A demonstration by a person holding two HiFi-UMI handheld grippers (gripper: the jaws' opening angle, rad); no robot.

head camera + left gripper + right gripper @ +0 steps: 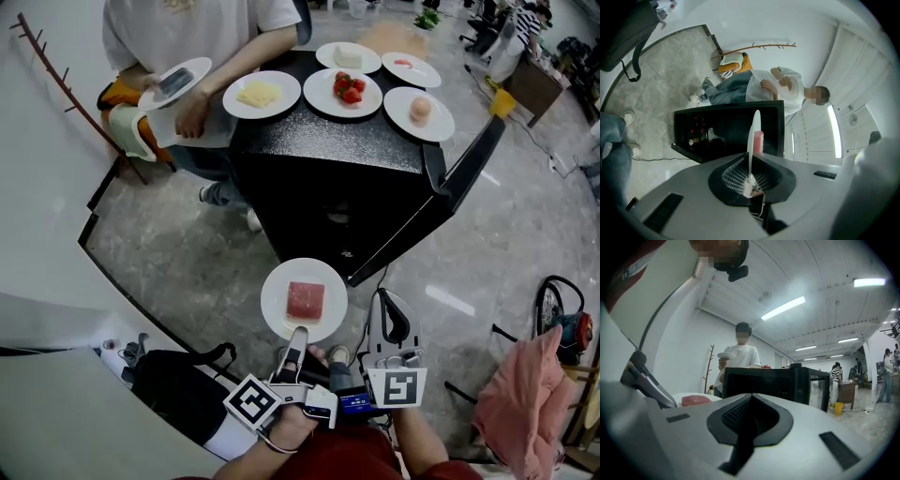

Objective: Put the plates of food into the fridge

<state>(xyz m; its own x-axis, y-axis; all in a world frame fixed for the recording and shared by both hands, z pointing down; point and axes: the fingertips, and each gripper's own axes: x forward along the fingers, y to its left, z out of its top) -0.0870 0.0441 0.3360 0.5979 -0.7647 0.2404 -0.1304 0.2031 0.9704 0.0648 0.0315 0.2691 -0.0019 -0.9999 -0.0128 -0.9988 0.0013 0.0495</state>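
Observation:
My left gripper (pixel 297 335) is shut on the near rim of a white plate (pixel 277 302) that carries a slab of red meat (pixel 305 299). The plate hangs level in front of the black fridge (pixel 328 150), whose door (pixel 441 197) stands open to the right. In the left gripper view the plate (pixel 754 136) is edge-on between the jaws of that gripper (pixel 750 180), with the meat (pixel 760 140) on its right side and the fridge's dark opening (pixel 726 129) beyond. My right gripper (pixel 384 307) is beside it, shut and empty (pixel 750 413). Several plates of food (pixel 262 94) sit on the fridge's top.
A person (pixel 187 37) stands behind the fridge at the left, holding another plate (pixel 175 82). A coat rack (pixel 66 84) leans at the far left. A black bag (pixel 173 384) lies near my left side. A pink cloth (pixel 525 394) is at the right.

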